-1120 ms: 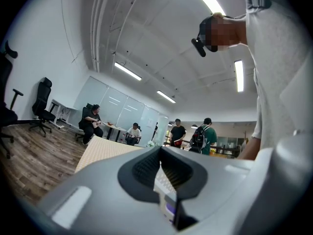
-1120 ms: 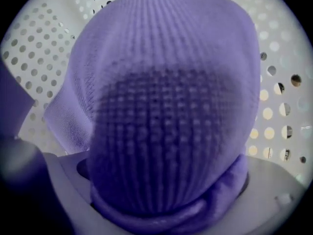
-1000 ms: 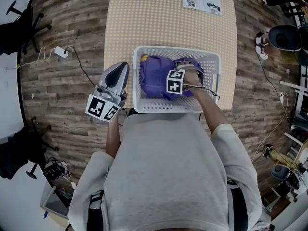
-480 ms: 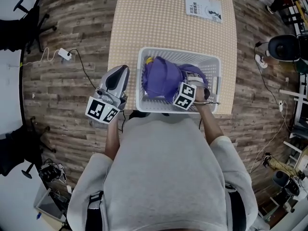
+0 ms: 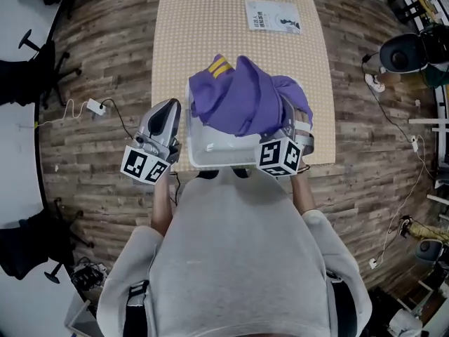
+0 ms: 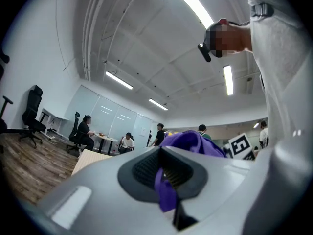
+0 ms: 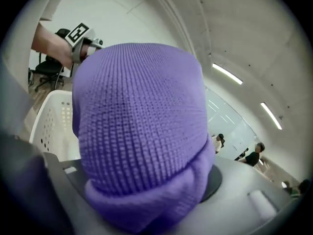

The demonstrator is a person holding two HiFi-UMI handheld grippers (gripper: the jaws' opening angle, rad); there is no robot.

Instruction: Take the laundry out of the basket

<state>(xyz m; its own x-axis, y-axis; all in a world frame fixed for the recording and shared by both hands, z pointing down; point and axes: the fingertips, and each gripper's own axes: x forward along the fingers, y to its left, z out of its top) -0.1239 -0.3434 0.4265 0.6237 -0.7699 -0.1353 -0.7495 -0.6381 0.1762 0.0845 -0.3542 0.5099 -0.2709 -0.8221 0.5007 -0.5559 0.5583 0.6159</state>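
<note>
A purple knit garment with yellow stripes hangs lifted above the white laundry basket at the table's near edge. My right gripper is shut on its right side. Those jaws have just been closing, and the knit fills the right gripper view between them. My left gripper hovers just left of the basket, apart from it, jaws together. In the left gripper view a thin purple strip is pinched at its pads, and the raised garment shows beyond.
The basket stands on a long tan table with a printed leaflet at its far end. A power strip and cable lie on the wood floor to the left. Office chairs and stools stand around the edges.
The right gripper has risen sharply and pulled the purple garment up out of the basket, where it lay bunched. The left gripper rose slightly beside the basket.
</note>
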